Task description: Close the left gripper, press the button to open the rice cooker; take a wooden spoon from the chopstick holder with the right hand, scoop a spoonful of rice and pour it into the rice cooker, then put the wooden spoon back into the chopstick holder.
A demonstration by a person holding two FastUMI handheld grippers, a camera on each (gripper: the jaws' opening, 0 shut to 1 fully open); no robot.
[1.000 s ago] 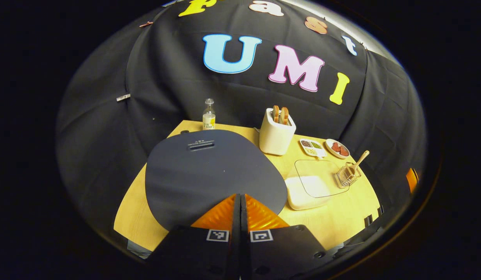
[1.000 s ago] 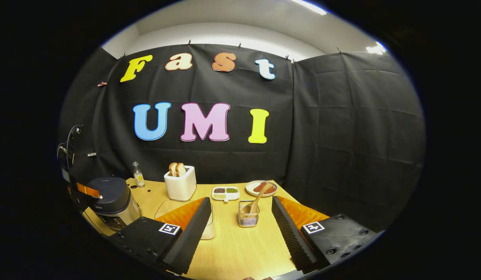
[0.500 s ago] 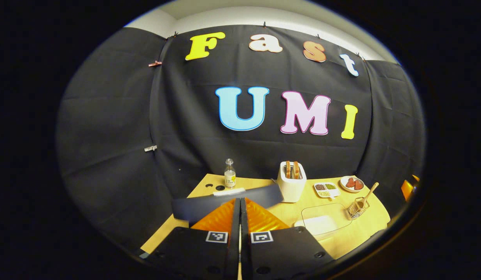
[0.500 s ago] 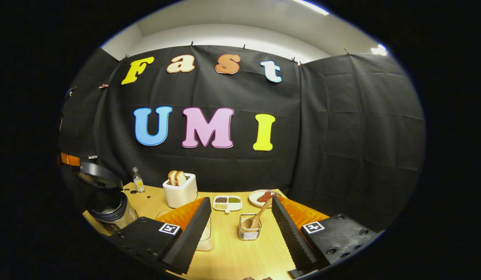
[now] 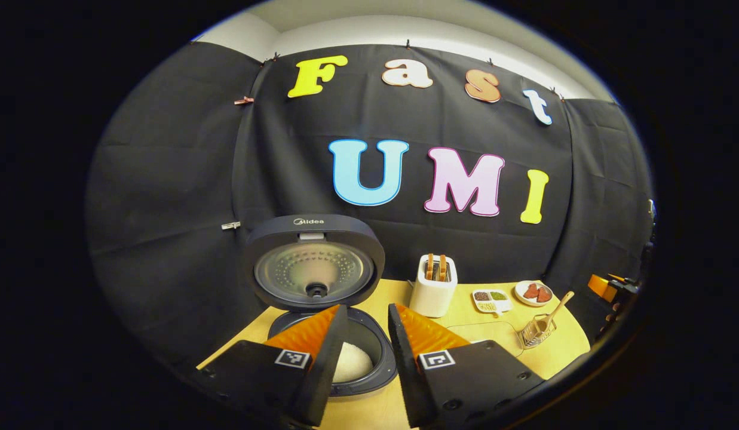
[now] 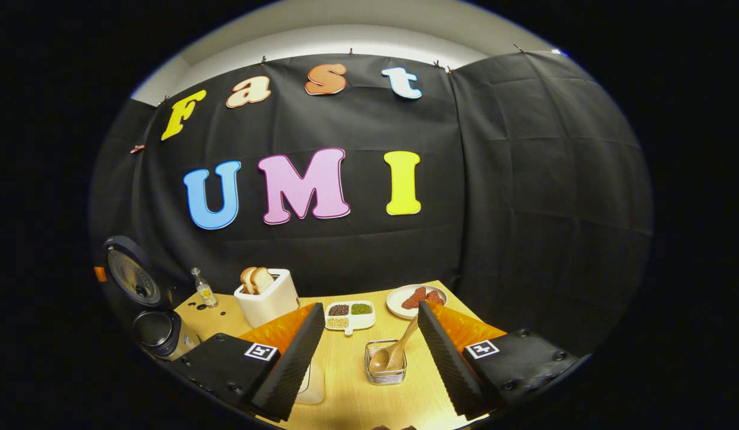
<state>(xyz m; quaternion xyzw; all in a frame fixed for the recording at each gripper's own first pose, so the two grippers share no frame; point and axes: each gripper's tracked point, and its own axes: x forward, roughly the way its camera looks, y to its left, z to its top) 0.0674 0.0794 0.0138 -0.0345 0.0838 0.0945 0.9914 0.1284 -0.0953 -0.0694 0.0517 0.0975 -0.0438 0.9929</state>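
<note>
My right gripper [image 6: 365, 346]: jaws spread, empty, spoon [image 6: 395, 351] in its holder [image 6: 385, 369] sits between them, slightly ahead. Left gripper [image 5: 367, 349]: jaws parted, empty, just above the open cooker [image 5: 335, 353]; lid [image 5: 314, 262] upright, rice inside.

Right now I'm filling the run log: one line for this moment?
rice cooker: lid up | left gripper: open | right gripper: open, facing wooden spoon in chopstick holder

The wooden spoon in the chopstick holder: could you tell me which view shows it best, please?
The right gripper view: the wooden spoon stands close and central in the chopstick holder, ahead of the open right tool. The left gripper view shows it small and distant, near the table's right edge.
</note>
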